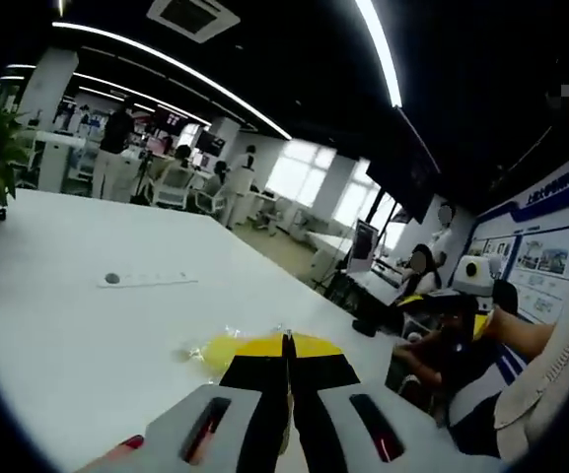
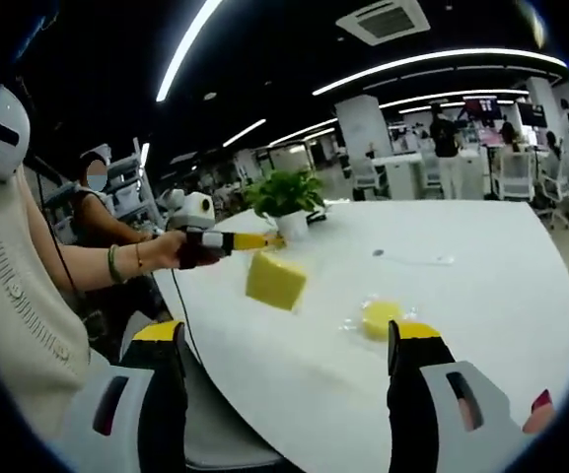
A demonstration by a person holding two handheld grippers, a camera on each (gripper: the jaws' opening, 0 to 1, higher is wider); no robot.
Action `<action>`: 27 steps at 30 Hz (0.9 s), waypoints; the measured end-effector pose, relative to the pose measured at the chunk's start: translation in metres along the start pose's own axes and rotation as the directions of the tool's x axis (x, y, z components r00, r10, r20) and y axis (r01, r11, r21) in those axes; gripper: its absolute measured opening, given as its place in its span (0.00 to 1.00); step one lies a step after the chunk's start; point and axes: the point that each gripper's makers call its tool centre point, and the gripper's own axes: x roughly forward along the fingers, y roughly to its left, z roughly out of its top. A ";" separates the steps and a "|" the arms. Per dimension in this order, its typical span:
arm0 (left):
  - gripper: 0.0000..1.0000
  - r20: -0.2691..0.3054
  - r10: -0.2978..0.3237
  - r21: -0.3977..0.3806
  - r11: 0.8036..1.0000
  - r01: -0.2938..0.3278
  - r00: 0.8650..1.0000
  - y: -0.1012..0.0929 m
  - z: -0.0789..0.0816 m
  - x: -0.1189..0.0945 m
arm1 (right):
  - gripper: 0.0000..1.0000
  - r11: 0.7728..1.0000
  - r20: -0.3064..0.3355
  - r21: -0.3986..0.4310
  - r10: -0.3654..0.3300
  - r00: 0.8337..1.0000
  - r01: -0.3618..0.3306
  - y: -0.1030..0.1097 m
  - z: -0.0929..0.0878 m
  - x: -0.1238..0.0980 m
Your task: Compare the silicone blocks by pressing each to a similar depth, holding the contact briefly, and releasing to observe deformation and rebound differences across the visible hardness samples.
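Observation:
A square yellow silicone block (image 2: 275,279) hangs tilted in the air over the near edge of the white table (image 2: 481,296). My left gripper (image 2: 269,238), held in a hand, is shut on the block's top edge. In the left gripper view its yellow-tipped jaws (image 1: 286,342) meet along a thin line and hide the block. A second, rounder yellow block (image 2: 381,317) lies on the table on clear wrap, and in the left gripper view this round block (image 1: 215,350) lies just left of the jaw tips. My right gripper (image 2: 284,333) stands wide open, nothing between its jaws, short of the round block.
A potted plant (image 2: 284,197) stands at the table's far corner. A flat white strip (image 1: 146,280) lies mid-table. The person's cream sleeve (image 2: 28,296) is at the left. Seated people (image 1: 422,271) and office desks are beyond the table.

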 end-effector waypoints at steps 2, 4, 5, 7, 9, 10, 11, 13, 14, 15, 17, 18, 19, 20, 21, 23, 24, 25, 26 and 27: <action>0.00 -0.010 -0.011 0.021 1.000 0.011 1.000 -0.005 0.002 0.000 | 0.78 1.000 -0.009 -0.023 0.013 1.000 -0.013 0.001 0.004 0.003; 0.00 -0.028 -0.014 0.060 0.998 0.015 1.000 -0.010 0.004 0.001 | 0.77 0.999 -0.017 -0.044 0.027 0.999 -0.028 0.002 0.007 0.005; 0.00 -0.039 -0.014 0.076 0.997 0.017 0.999 -0.012 0.003 0.001 | 0.77 0.998 -0.021 -0.052 0.038 0.999 -0.040 0.003 0.008 0.007; 0.00 -0.061 -0.027 0.088 0.996 0.032 0.998 -0.017 0.000 0.003 | 0.76 0.996 -0.033 -0.053 0.063 0.997 -0.065 0.005 0.010 0.011; 0.00 -0.079 -0.030 0.108 0.993 0.039 0.996 -0.021 -0.001 0.004 | 0.76 0.995 -0.040 -0.074 0.070 0.997 -0.073 0.006 0.013 0.014; 0.00 -0.085 -0.035 0.116 0.992 0.045 0.996 -0.024 -0.001 0.005 | 0.77 0.993 -0.049 -0.086 0.075 0.996 -0.079 0.006 0.015 0.016; 0.00 -0.086 -0.038 0.119 0.992 0.048 0.996 -0.026 -0.001 0.005 | 0.77 0.992 -0.051 -0.092 0.081 0.995 -0.086 0.006 0.018 0.017; 0.00 -0.094 -0.054 0.125 0.990 0.066 0.994 -0.032 0.000 0.007 | 0.77 0.989 -0.056 -0.108 0.096 0.994 -0.102 0.007 0.023 0.021; 0.00 -0.096 -0.060 0.130 0.989 0.072 0.994 -0.034 0.001 0.008 | 0.77 0.986 -0.061 -0.128 0.097 0.993 -0.105 0.006 0.026 0.023; 0.00 -0.098 -0.064 0.135 0.988 0.077 0.993 -0.036 0.001 0.009 | 0.77 0.985 -0.070 -0.137 0.099 0.993 -0.107 0.005 0.027 0.026; 0.00 -0.099 -0.072 0.141 0.986 0.086 0.992 -0.039 0.003 0.010 | 0.78 0.980 -0.095 -0.164 0.102 0.990 -0.116 0.004 0.029 0.031; 0.00 -0.100 -0.076 0.146 0.985 0.090 0.992 -0.040 0.004 0.011 | 0.78 0.977 -0.102 -0.172 0.107 0.989 -0.124 0.004 0.030 0.033; 0.00 -0.097 -0.077 0.151 0.984 0.092 0.992 -0.041 0.005 0.011 | 0.78 0.975 -0.111 -0.174 0.119 0.987 -0.137 0.005 0.032 0.036; 0.00 -0.096 -0.077 0.154 0.984 0.091 0.992 -0.041 0.006 0.012 | 0.78 0.973 -0.116 -0.180 0.124 0.985 -0.144 0.006 0.033 0.038; 0.00 -0.095 -0.081 0.154 0.984 0.095 0.992 -0.042 0.007 0.012 | 0.78 0.968 -0.124 -0.199 0.129 0.984 -0.153 0.007 0.034 0.042; 0.00 -0.092 -0.084 0.151 0.984 0.098 0.992 -0.042 0.008 0.012 | 0.78 0.964 -0.138 -0.206 0.140 0.981 -0.167 0.008 0.036 0.049; 0.00 -0.090 -0.084 0.154 0.983 0.097 0.992 -0.042 0.009 0.013 | 0.78 0.962 -0.145 -0.213 0.144 0.979 -0.173 0.009 0.036 0.051; 0.00 -0.088 -0.086 0.152 0.983 0.099 0.992 -0.042 0.010 0.013 | 0.78 0.957 -0.156 -0.226 0.148 0.977 -0.181 0.009 0.036 0.056; 0.00 -0.088 -0.088 0.151 0.983 0.101 0.992 -0.042 0.011 0.013 | 0.78 0.956 -0.160 -0.230 0.149 0.976 -0.184 0.010 0.036 0.057; 0.00 -0.086 -0.091 0.151 0.983 0.103 0.992 -0.042 0.012 0.013 | 0.78 0.954 -0.167 -0.234 0.151 0.974 -0.188 0.010 0.036 0.060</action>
